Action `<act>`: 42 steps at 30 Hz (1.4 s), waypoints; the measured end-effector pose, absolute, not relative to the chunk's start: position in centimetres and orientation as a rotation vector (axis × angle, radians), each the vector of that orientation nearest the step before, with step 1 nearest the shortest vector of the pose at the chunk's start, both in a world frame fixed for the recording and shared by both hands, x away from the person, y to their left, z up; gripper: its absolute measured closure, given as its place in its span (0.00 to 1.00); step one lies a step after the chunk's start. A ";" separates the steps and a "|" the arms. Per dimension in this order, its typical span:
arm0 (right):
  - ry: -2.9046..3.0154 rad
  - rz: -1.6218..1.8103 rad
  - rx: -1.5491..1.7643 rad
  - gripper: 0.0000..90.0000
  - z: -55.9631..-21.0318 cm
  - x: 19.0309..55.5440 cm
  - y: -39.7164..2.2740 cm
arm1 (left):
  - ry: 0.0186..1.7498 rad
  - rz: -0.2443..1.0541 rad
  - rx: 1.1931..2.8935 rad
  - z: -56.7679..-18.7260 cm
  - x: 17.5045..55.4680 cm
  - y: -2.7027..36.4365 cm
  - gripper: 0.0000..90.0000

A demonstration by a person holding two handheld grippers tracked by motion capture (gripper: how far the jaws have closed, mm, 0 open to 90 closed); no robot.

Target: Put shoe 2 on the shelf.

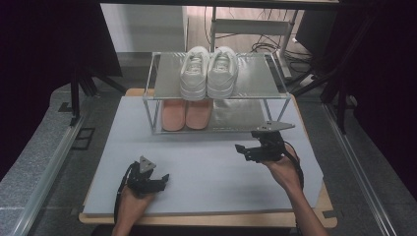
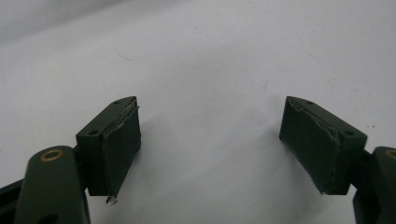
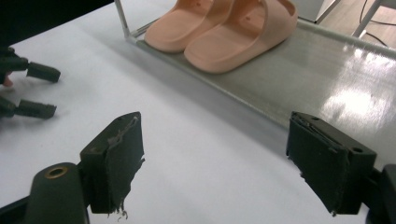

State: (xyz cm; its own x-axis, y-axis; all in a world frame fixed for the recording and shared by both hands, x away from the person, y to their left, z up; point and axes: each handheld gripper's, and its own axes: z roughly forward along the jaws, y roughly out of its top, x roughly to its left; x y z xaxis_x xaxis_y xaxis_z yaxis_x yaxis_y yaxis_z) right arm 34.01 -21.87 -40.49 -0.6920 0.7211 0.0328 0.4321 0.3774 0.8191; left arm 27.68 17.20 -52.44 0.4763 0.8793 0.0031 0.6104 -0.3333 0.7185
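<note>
My right gripper point(image 1: 247, 149) hovers with jaws spread and empty, just in front of the pair of soft peach-pink slide sandals point(image 3: 224, 28) on the lower tier of the metal two-tier shoe rack point(image 1: 275, 97). My left gripper point(image 1: 160, 179) rests low over the white-covered bench point(image 1: 206, 167), jaws also spread on nothing. White lace-up sneakers point(image 1: 209, 73) sit on the rack's top shelf.

Your right tool point(image 3: 215, 158): matt black plastic body, pads point(image 3: 119, 158) faced in dark fabric, frayed at edges; brass-coloured pivot bush. Your left tool point(image 2: 210, 144): same matt finish, pad facing lifting at lower corner. Counter point(image 1: 206, 172): matt white sheet, smooth; pale wood edge beneath. Rack point(image 1: 255, 78): bright metal frame, brushed glossy shelves. Slippers point(image 3: 224, 28): matt peach foam-like, smooth. Sneakers point(image 1: 209, 71): white, leather-like.
</note>
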 end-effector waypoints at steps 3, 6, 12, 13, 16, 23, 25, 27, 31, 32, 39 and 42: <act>2.319 1.217 1.017 0.20 -41.1 33.6 -22.4 | 1.228 0.525 2.066 -52.4 27.7 17.2 0.23; 2.321 1.212 1.027 0.18 -41.6 33.3 -22.9 | 1.228 0.526 2.065 -52.4 27.7 17.2 0.23; 2.328 1.205 1.032 0.17 -42.6 32.5 -23.9 | 1.227 0.527 2.070 -52.4 27.6 17.2 0.23; 2.331 1.201 1.033 0.16 -42.8 32.4 -24.0 | 1.225 0.529 2.078 -52.4 27.6 17.2 0.23; 2.344 1.187 1.029 0.16 -43.6 32.0 -24.4 | 1.227 0.530 2.071 -52.4 27.6 17.2 0.23; 2.379 1.183 1.045 0.15 -45.1 31.3 -24.8 | 1.223 0.532 2.080 -52.4 27.6 17.2 0.23; 2.386 1.173 1.045 0.15 -45.4 31.0 -24.8 | 1.225 0.534 2.075 -52.4 27.6 17.2 0.23; 2.391 1.164 1.040 0.15 -45.9 30.8 -24.9 | 1.225 0.536 2.075 -52.4 27.6 17.1 0.23; 2.404 1.143 1.047 0.15 -46.9 30.3 -25.0 | 1.224 0.538 2.076 -52.4 27.6 17.1 0.23; 2.408 1.138 1.054 0.15 -47.3 30.2 -25.1 | 1.224 0.538 2.076 -52.4 27.6 17.1 0.23; 2.427 1.104 1.056 0.15 -49.1 29.6 -25.3 | 1.221 0.543 2.078 -52.4 27.5 17.1 0.23; 2.433 1.105 1.070 0.15 -49.9 29.4 -25.3 | 1.220 0.545 2.079 -52.4 27.5 17.1 0.23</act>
